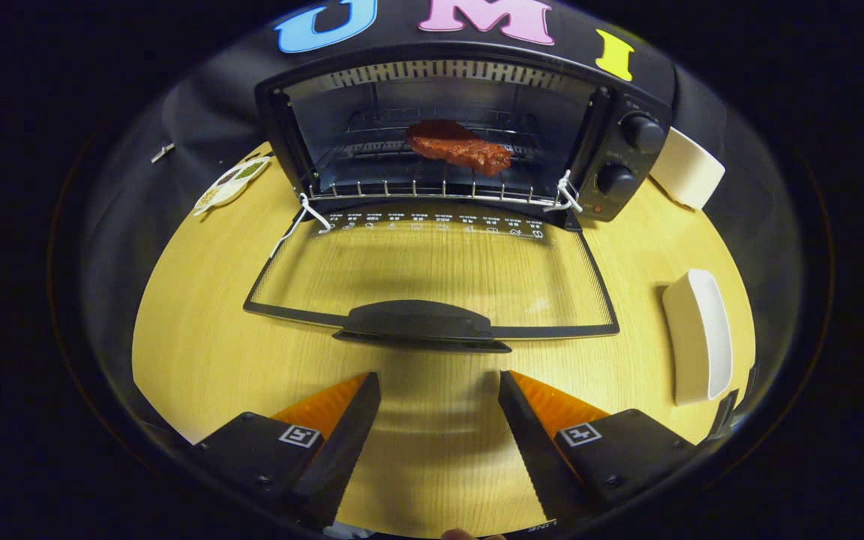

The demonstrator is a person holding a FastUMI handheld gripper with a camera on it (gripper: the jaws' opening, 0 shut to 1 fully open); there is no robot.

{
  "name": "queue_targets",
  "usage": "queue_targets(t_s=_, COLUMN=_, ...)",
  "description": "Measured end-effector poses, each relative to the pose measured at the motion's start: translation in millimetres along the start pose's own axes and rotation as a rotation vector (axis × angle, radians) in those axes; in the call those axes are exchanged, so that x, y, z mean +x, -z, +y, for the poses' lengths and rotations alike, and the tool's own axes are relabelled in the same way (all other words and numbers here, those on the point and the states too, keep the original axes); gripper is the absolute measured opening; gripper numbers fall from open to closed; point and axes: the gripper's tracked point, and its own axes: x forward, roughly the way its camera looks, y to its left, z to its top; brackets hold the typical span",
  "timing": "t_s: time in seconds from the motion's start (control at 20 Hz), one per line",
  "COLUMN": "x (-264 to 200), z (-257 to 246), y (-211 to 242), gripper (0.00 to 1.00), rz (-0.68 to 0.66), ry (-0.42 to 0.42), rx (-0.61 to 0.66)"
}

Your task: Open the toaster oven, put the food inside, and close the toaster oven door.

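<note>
Food (459, 147) is laid inside the oven (447, 135); only the door (432, 281) is left to be shut. Gripper (439, 382) fingers are spread wide, holding nothing.

fingers (357, 409): rear parts cut off at the lower rim; jaws stand apart over bare table
oven (462, 135): top hidden against the dark wall beyond the fingers
dial marks: too small to tell
door (432, 277) icons: row along the hinge edge, too small to read
small plate (231, 182): left of oven, contents too small to tell
white dish (698, 337): inside not visible
small metal bit (162, 153): far left, unidentifiable
</note>
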Motion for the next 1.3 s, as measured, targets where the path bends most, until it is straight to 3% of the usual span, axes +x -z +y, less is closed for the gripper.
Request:
queue_targets(t_s=0.35, x=4.8, z=0.4, y=-22.9, gripper=1.00, rz=-0.081, ry=-0.040, rx=-0.029)
queue_targets(t_s=0.5, x=-13.1, z=0.6, y=-33.3, gripper=1.00, rz=-0.163, ry=-0.041, rx=-0.127)
queue_targets(t_s=0.85, x=-56.9, z=3.6, y=-63.3, gripper=1.00, rz=-0.286, ry=-0.102, rx=-0.129)
queue_targets(t_s=1.15, x=-81.9, z=1.2, y=-124.8, gripper=1.00, rz=-0.397, ry=-0.199, rx=0.092)
queue_targets(t_s=1.3, x=-91.0, z=-9.2, y=-159.1, gripper=0.99, rz=-0.457, ry=-0.177, rx=0.127)
